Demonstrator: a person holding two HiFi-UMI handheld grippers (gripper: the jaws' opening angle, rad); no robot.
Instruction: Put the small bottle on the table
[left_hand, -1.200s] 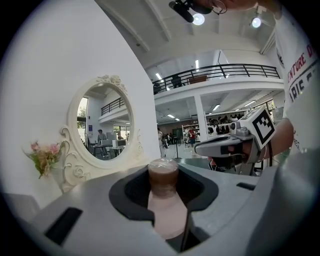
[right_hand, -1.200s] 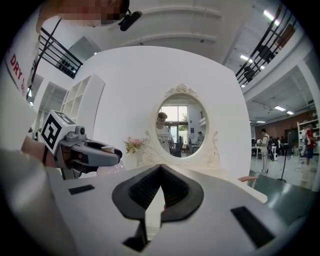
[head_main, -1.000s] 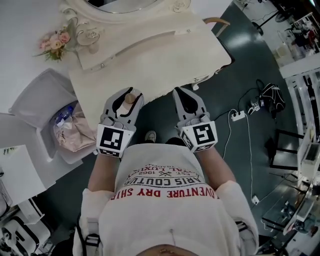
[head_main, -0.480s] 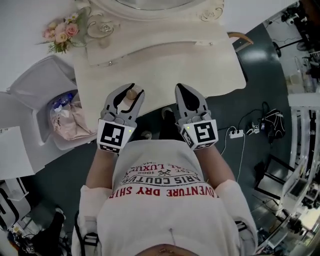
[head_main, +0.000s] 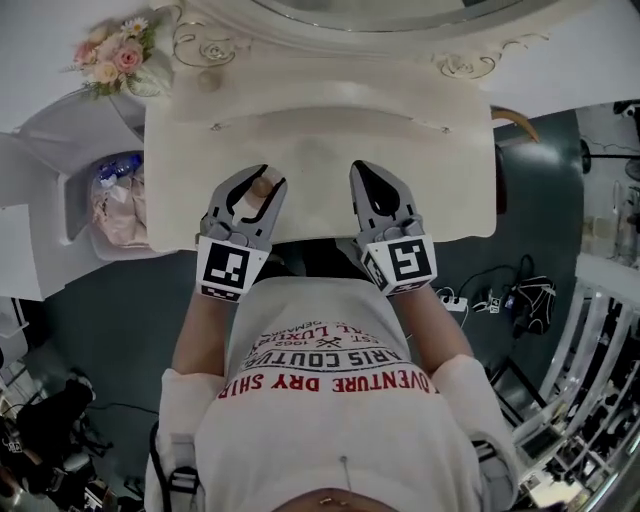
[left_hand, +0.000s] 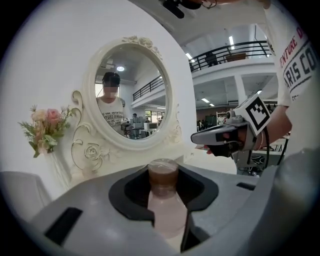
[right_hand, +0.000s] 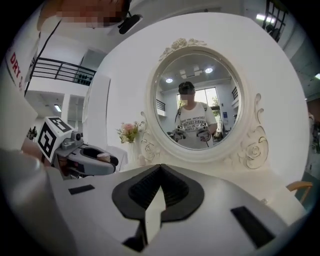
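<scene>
Left gripper view: the small bottle (left_hand: 163, 200) has a pale pink body and a brown cap, and the left gripper (left_hand: 165, 172) has its 2 fingers clamped narrowly on its sides. In the head view it sits over the near edge of the cream desk (head_main: 320, 130). The right gripper (head_main: 368, 180) has its fingers drawn together, with nothing between them. A white bin (head_main: 75, 215) left of the desk holds a crumpled pale bag (head_main: 115, 208) and a blue-labelled plastic bottle (head_main: 115, 170). The person's shirt (head_main: 330, 400) reads "VENTURE DRY".
</scene>
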